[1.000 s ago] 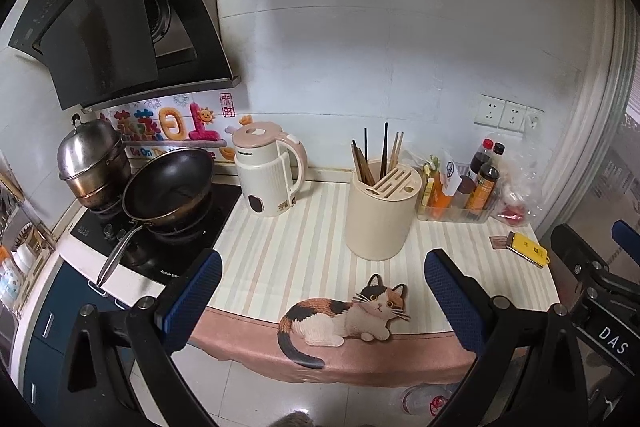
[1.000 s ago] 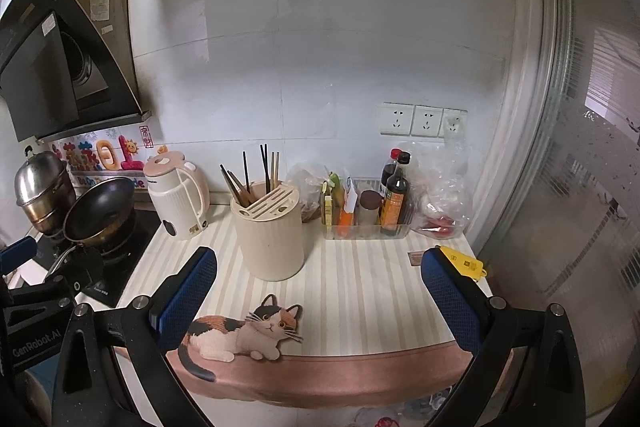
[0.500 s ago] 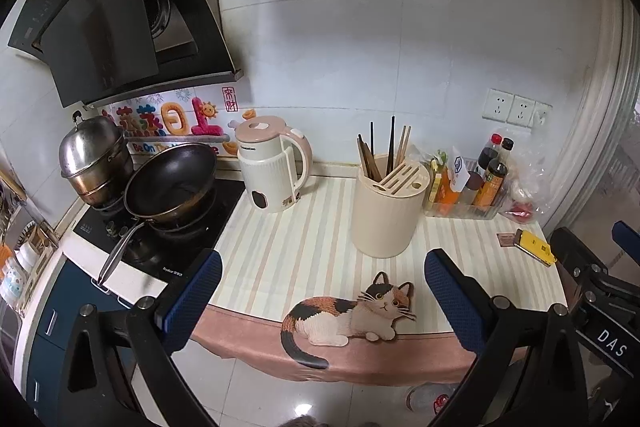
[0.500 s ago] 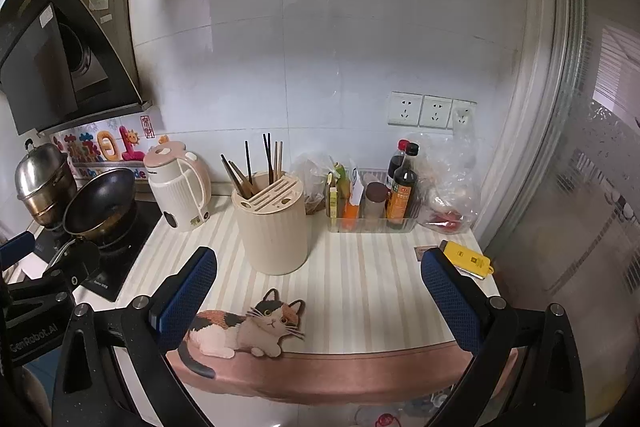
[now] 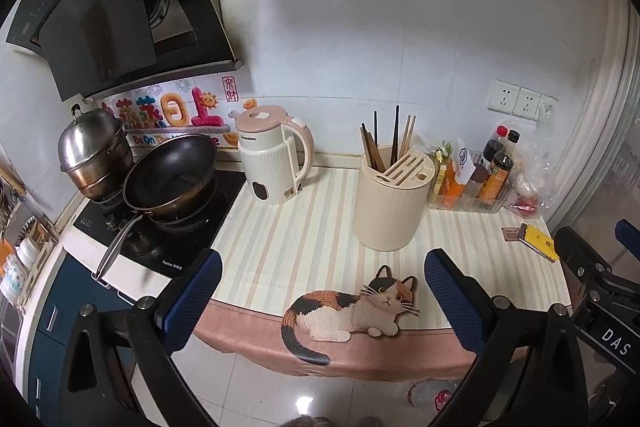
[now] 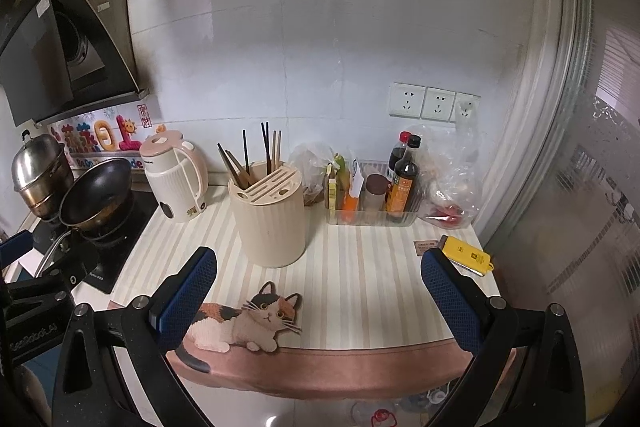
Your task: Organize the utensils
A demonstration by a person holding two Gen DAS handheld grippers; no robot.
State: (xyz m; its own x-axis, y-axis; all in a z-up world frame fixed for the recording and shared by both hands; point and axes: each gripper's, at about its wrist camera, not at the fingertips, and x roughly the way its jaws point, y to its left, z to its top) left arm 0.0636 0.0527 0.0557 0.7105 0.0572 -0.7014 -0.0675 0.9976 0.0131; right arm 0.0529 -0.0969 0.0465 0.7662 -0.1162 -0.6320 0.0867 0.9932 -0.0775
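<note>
Both the left gripper [image 5: 323, 301] and the right gripper [image 6: 318, 297] hang spread wide and empty before the table [image 6: 372, 279]. The chopsticks [image 6: 256, 155] stand upright in the cream utensil holder [image 6: 270, 223], beside a pink-lidded kettle [image 5: 272, 159] (brand print too small to read). The right gripper's body reads "DAS".

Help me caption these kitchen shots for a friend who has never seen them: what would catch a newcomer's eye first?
Probably the calico cat picture on the striped counter mat, at the front edge between the open blue fingers of the right gripper. Behind it stands a cream utensil holder with chopsticks sticking up. To its left are a pink-lidded kettle and a dark frying pan on the stove.
</note>
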